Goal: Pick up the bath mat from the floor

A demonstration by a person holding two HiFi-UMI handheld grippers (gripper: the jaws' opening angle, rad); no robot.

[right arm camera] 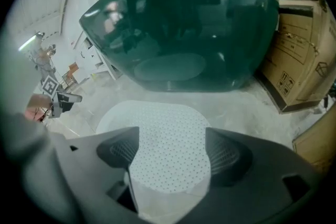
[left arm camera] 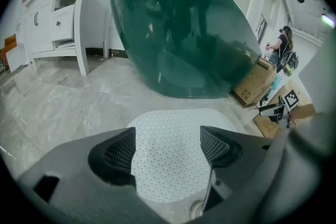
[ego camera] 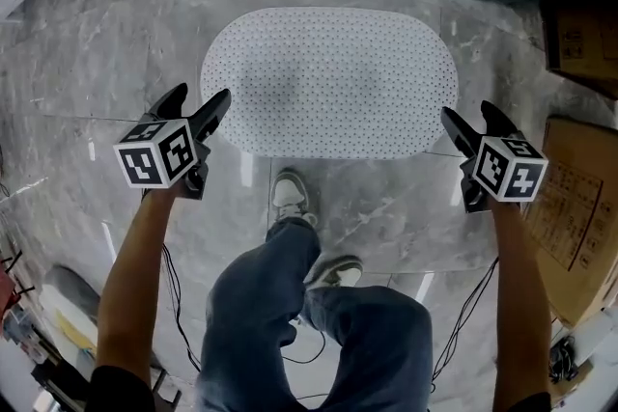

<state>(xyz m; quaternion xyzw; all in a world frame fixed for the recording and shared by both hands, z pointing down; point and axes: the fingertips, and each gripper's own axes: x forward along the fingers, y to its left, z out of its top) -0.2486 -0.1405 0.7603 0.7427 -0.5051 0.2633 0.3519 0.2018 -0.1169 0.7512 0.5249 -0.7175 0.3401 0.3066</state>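
A white oval bath mat [ego camera: 330, 82] with small dark dots lies flat on the grey marble floor [ego camera: 97, 72], just ahead of the person's shoes. My left gripper [ego camera: 198, 103] hovers by the mat's near-left corner, jaws open and empty. At the mat's near-right corner my right gripper [ego camera: 470, 123] is likewise open with nothing in it. Each gripper view looks between its pads at the mat: the left gripper [left arm camera: 167, 148] frames the mat [left arm camera: 168, 165], the right gripper [right arm camera: 172, 151] frames the mat [right arm camera: 165, 157]. Neither touches the mat.
A dark green bathtub [left arm camera: 178, 23] stands right behind the mat. Cardboard boxes [ego camera: 579, 207] sit on the floor at the right. A white cabinet [left arm camera: 58, 18] is off to the left. Cables trail by the person's legs [ego camera: 319, 323].
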